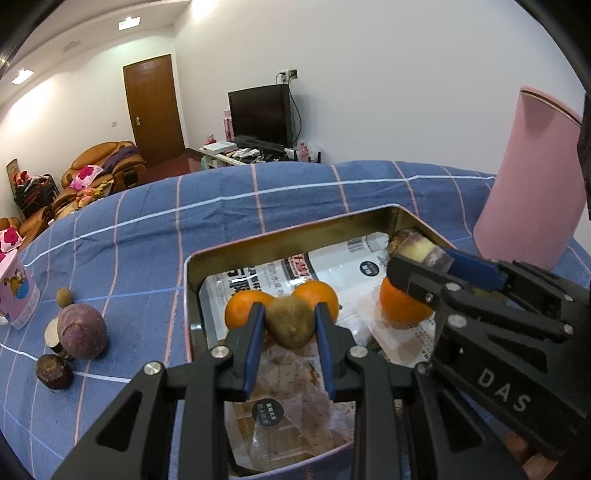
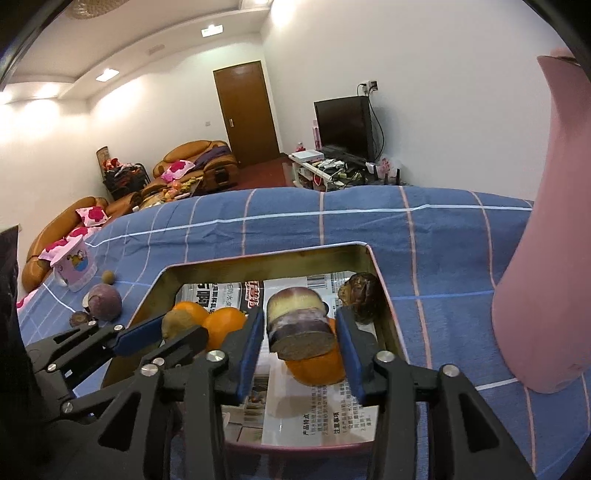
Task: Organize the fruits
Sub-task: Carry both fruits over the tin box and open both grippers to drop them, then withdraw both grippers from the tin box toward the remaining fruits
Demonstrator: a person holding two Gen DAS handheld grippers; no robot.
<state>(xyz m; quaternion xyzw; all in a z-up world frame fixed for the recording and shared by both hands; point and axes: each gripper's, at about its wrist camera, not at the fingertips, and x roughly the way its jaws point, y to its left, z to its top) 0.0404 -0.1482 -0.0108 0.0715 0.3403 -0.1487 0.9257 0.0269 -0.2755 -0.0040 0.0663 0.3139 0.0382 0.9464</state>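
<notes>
Recessed ceiling lights (image 1: 129, 23) at eleven o'clock light the room brightly, flaring on the walls; fisheye bending and black vignetting ring sharp frames.

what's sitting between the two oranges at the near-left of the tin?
A brown kiwi, touching both oranges, held in the left gripper, whose jaws are shut on it. Clearest in the left wrist view.

pink jug (image 1: 528, 177), television (image 1: 258, 114), brown door (image 1: 153, 107), sofa (image 1: 107, 166)
</notes>
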